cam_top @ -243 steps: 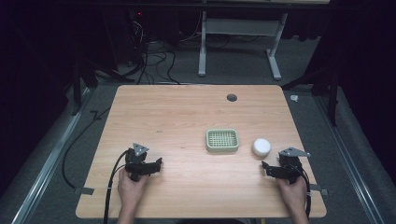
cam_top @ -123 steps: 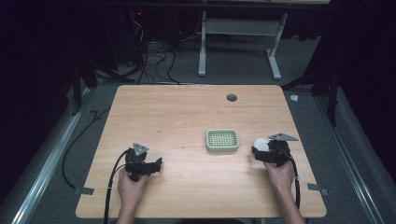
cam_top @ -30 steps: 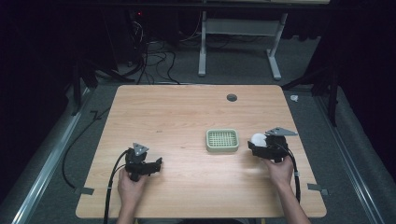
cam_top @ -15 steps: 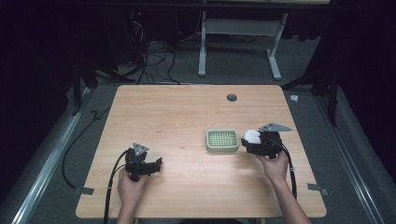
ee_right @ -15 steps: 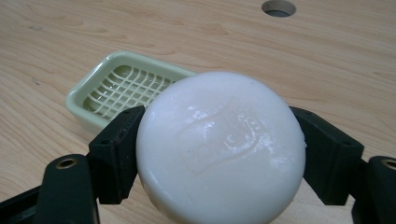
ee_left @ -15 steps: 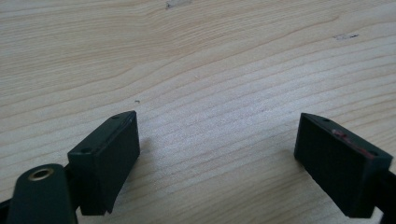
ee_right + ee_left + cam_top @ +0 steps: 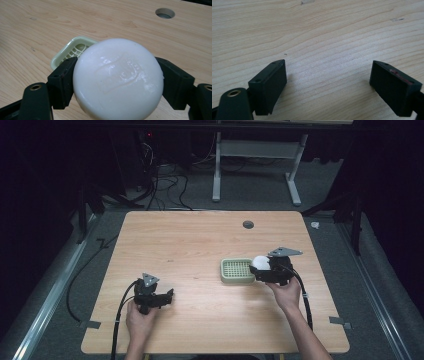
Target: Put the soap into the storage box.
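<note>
The right gripper [image 7: 263,268] squeezes the round white soap [image 7: 118,78] beside the green tray [image 7: 236,270]. The left gripper [image 7: 329,87] rests on the table [image 7: 190,240], jaws wide apart.

Dark room, grey carpet floor [image 7: 60,320], wooden table [image 7: 200,240] w/ round hole [image 7: 248,224], white desk frame [image 7: 260,150] behind, cables [image 7: 165,182] on floor.

The round glossy white soap bar [image 7: 118,80] carries a faint embossed mark on its face. The pale green plastic soap dish [image 7: 237,270] has a grid-patterned base. The light wooden bench [image 7: 200,245] shows wavy brown grain. Both grippers have matte black jaws.
</note>
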